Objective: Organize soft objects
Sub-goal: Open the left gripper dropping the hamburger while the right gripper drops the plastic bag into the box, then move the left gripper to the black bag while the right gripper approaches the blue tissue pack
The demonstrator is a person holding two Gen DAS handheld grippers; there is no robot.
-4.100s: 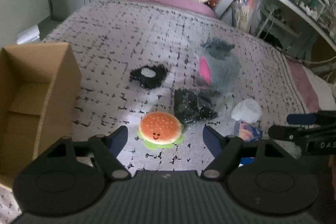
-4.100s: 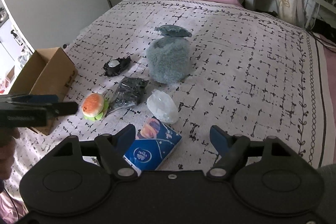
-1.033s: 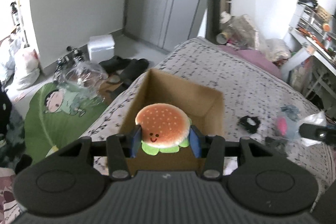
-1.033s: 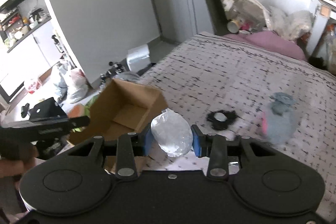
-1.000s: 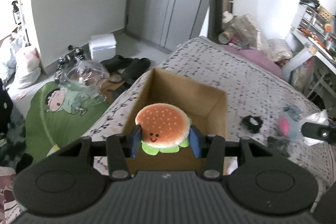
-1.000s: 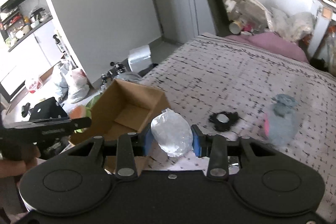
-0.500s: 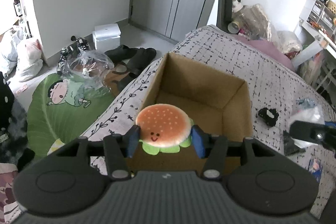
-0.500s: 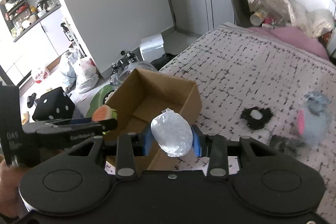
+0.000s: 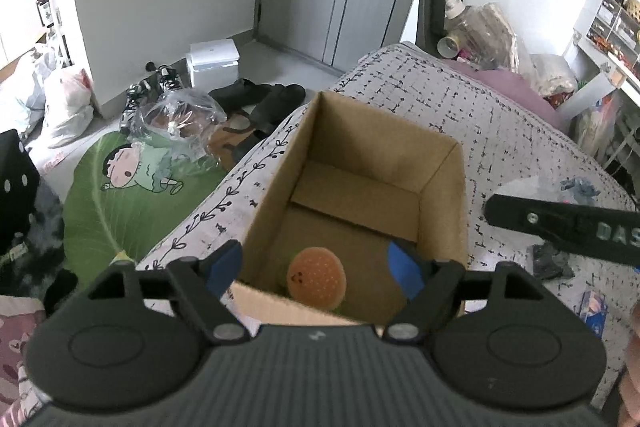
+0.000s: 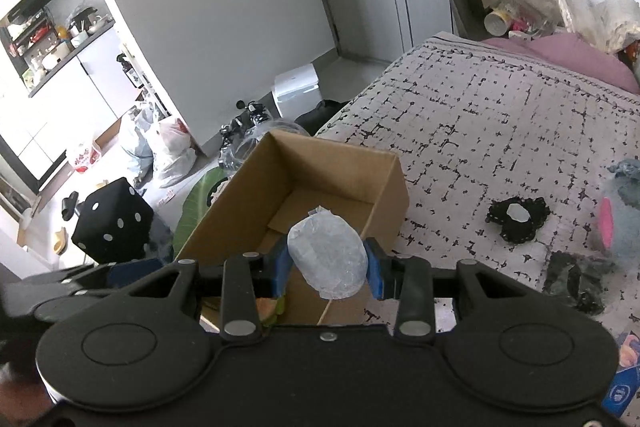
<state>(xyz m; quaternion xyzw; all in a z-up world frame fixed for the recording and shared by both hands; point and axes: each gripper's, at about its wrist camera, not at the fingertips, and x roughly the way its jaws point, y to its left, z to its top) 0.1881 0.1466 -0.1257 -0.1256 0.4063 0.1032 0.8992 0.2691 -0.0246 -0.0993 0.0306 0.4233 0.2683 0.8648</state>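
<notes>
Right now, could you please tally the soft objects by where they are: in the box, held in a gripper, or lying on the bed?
In the cardboard box: 1, burger plush
Held in right gripper: 1, clear wrapped bundle
On the bed: 4, black lace piece, grey plush, dark bag, tissue pack
Total: 6

Cardboard box [image 9: 442,195]: plain brown, inside and out. Burger plush [image 9: 317,277] in it: orange bun speckled pale, dark smiling face, green fringe. Bedspread [image 10: 496,115]: pale grey, broken black grid, vine border. Wrapped bundle [image 10: 327,253] near: translucent white. Far right, fluffy toy [image 10: 624,215] grey-blue with pink patch. Floor left: black cube [image 10: 114,223], white dots; green leaf mat [image 9: 120,187].
</notes>
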